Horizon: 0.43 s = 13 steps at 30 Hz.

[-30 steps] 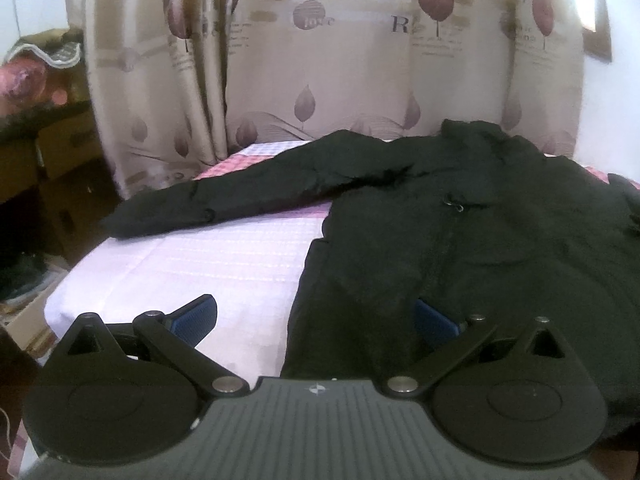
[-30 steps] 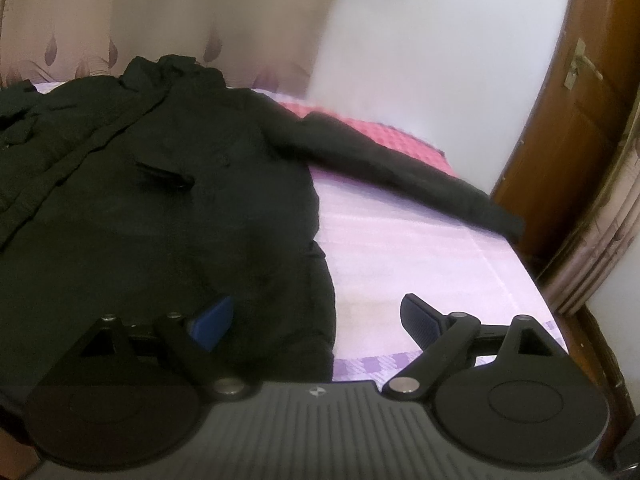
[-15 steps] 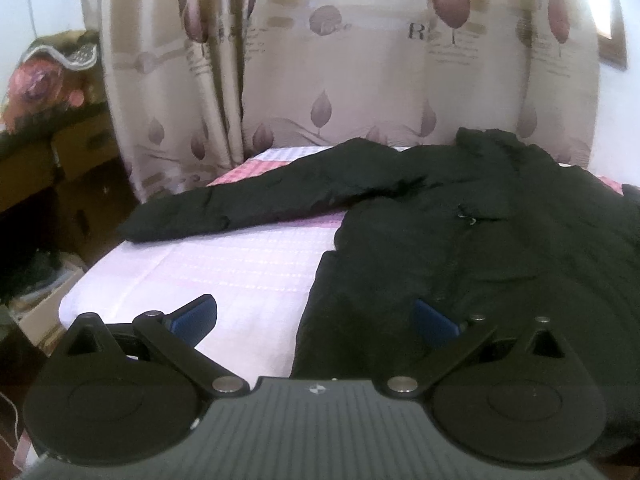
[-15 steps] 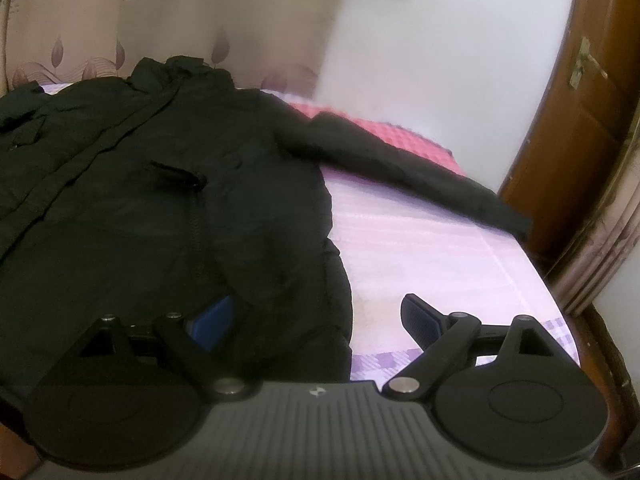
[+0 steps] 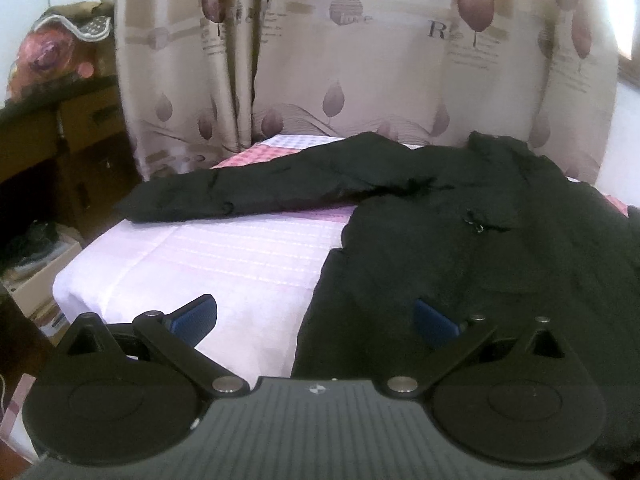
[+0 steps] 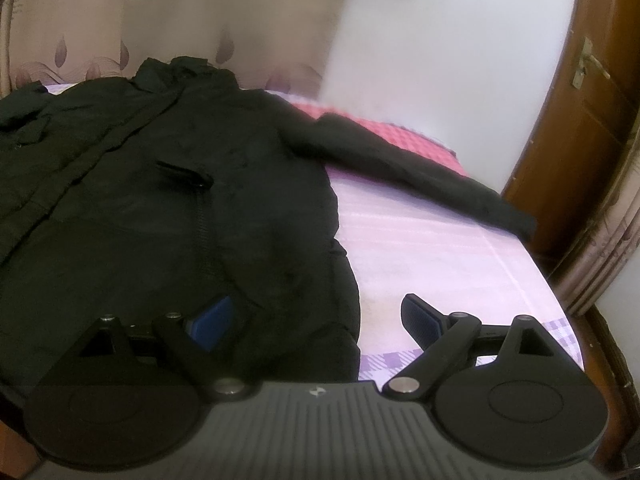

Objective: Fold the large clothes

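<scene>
A large black jacket (image 5: 480, 248) lies flat, front up, on a bed with a pink sheet (image 5: 224, 256). It also shows in the right wrist view (image 6: 160, 208). Its left sleeve (image 5: 248, 196) stretches out to the bed's left side, and its right sleeve (image 6: 416, 172) stretches out to the right side. My left gripper (image 5: 316, 316) is open and empty, hovering over the jacket's lower left hem. My right gripper (image 6: 316, 320) is open and empty over the jacket's lower right hem.
Patterned curtains (image 5: 360, 60) hang behind the bed. Brown drawers and clutter (image 5: 52, 128) stand to the left. A wooden door (image 6: 584, 112) and a curtain (image 6: 612, 232) are to the right. The bed's edges (image 6: 560, 300) drop off on both sides.
Both grippers have drifted slightly to the left; the jacket sits further right in both views. Both grippers stay open, and the jacket has not moved.
</scene>
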Motion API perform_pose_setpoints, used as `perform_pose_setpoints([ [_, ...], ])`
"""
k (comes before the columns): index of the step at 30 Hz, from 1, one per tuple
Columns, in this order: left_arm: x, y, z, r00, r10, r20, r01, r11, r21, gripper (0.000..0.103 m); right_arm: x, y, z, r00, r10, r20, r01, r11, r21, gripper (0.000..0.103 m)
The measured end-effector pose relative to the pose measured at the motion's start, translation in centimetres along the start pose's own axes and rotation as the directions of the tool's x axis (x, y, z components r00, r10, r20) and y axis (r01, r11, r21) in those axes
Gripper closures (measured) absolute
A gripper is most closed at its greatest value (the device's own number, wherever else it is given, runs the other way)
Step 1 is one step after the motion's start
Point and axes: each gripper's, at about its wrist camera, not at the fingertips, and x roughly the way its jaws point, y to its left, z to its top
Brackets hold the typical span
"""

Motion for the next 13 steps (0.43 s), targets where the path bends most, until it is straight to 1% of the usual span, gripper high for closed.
perform_pose_setpoints([
  [2,-0.1,-0.1,0.1,1.000,0.008,0.013,-0.008,1.000,0.000,0.000,-0.1,0.2,0.0,1.000,0.001,0.002,-0.001,1.000,-0.003,0.010],
  [8,-1.5,-1.5,0.7,0.992,0.053,0.113,-0.059,0.997,0.042,0.000,-0.6,0.6,0.3,1.000,0.004,0.016,-0.004,1.000,-0.007,0.010],
  [13,-2.5,-2.7,1.6,0.993,0.020,0.117,-0.027,0.998,0.057,0.000,-1.5,1.0,0.7,0.999,0.002,0.041,-0.002,1.000,-0.008,0.010],
])
